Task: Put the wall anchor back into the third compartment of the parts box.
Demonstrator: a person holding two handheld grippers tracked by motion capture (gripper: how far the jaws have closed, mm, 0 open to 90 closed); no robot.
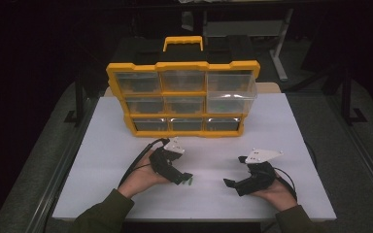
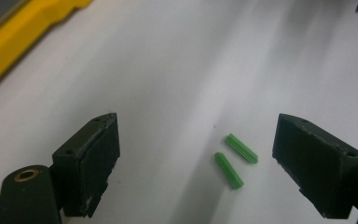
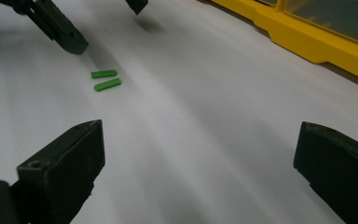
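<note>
So the big thing here is the white desk (image 1: 272,145), with that yellow organizer (image 1: 183,97) standing at the far side, clear drawers in three rows. One drawer (image 1: 230,97), on the right side, is sticking out toward me, so I'm guessing that's where stuff ends up going.

My left claw (image 1: 187,178) is down low over the desk, nose pointing right, and in the left gripper view its jaws stand wide with nothing pinched. My right claw (image 1: 228,183) is resting low off to the right, well apart, also spread wide and empty, basically just parked.

The small stuff: two green wall plugs (image 2: 235,162) lying flat on the desk side by side, almost touching. They sit between my left claw's jaws but closer to the right-hand one, so I'm not centred on them yet. The right gripper view catches the same pair (image 3: 105,79) just beside the left claw's tip.

Looks to me like I'm at the lining-up-for-the-pick stage. Next move probably calls for nudging the left claw over so one plug sits mid-gap, dropping the last bit, then closing gently. They're tiny and ribbed, so they could easily skid away or both get grabbed.
</note>
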